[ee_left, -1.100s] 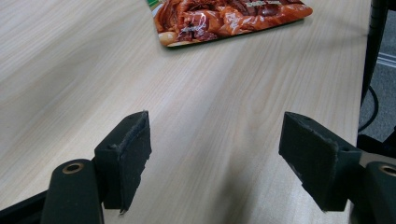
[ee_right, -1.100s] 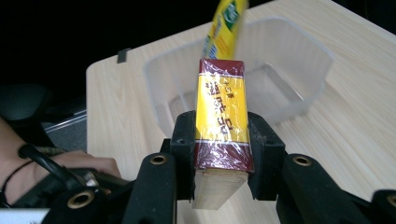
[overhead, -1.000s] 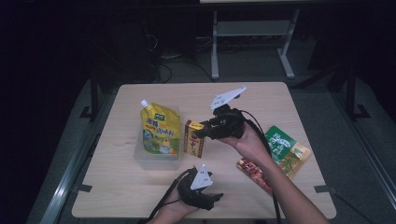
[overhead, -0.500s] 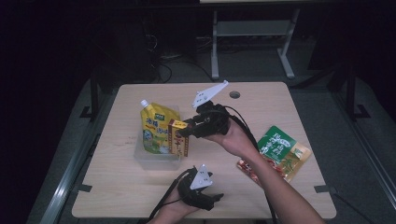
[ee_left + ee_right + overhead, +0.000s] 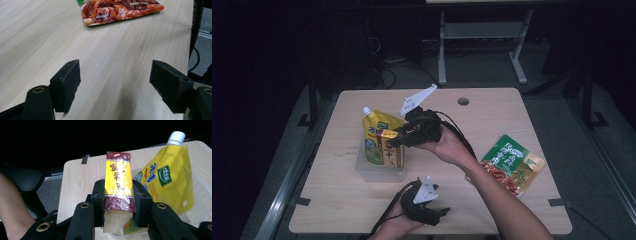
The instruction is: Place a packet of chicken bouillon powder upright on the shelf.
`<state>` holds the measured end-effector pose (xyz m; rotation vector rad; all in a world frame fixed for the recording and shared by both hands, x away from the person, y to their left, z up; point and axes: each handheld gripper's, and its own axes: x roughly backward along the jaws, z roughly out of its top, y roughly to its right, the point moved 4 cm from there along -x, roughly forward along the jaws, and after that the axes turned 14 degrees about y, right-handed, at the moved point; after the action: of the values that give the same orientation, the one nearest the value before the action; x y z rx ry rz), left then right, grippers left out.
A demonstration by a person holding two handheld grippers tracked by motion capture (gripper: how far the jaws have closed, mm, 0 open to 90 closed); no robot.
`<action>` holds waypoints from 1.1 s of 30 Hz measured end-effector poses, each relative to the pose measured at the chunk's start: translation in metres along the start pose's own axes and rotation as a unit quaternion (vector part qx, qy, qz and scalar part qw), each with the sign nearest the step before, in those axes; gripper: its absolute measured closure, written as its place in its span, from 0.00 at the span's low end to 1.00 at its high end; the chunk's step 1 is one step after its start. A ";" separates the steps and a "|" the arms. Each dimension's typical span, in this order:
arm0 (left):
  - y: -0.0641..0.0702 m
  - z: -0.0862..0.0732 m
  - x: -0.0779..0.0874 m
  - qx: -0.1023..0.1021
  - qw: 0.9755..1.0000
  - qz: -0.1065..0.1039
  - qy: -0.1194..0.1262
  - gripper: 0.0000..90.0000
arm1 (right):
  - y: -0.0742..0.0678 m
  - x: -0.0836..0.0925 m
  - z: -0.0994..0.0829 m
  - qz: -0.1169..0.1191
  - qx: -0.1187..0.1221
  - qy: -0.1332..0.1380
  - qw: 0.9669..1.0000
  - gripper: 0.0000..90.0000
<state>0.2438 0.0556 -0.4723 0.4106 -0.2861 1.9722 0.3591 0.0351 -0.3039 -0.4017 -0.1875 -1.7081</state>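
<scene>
Above the clear tub (image 5: pixel 379 169), beside its yellow pouch (image 5: pixel 376 137), we see the right gripper (image 5: pixel 393 140) clenched on the red-and-yellow box (image 5: pixel 118 187), carried there from farther right, ready for lowering; the left gripper (image 5: pixel 113 85) rests released.

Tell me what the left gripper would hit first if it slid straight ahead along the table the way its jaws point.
Probably the red snack packet: the left gripper has open jaws over bare table, and that packet lies ahead of them. How far is unclear.
</scene>
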 end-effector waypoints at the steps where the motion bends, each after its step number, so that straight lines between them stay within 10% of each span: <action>1: 0.000 0.000 0.000 0.002 1.000 0.002 0.002 0.27 | 0.000 -0.003 0.001 0.002 0.006 -0.001 1.000 0.75; 33: -0.003 0.000 0.003 0.002 1.000 0.000 0.002 0.25 | 0.008 -0.028 0.009 0.007 0.008 -0.005 1.000 0.75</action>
<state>0.2452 0.0596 -0.4709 0.4088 -0.2807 1.9742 0.3715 0.0626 -0.3070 -0.3994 -0.2041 -1.6902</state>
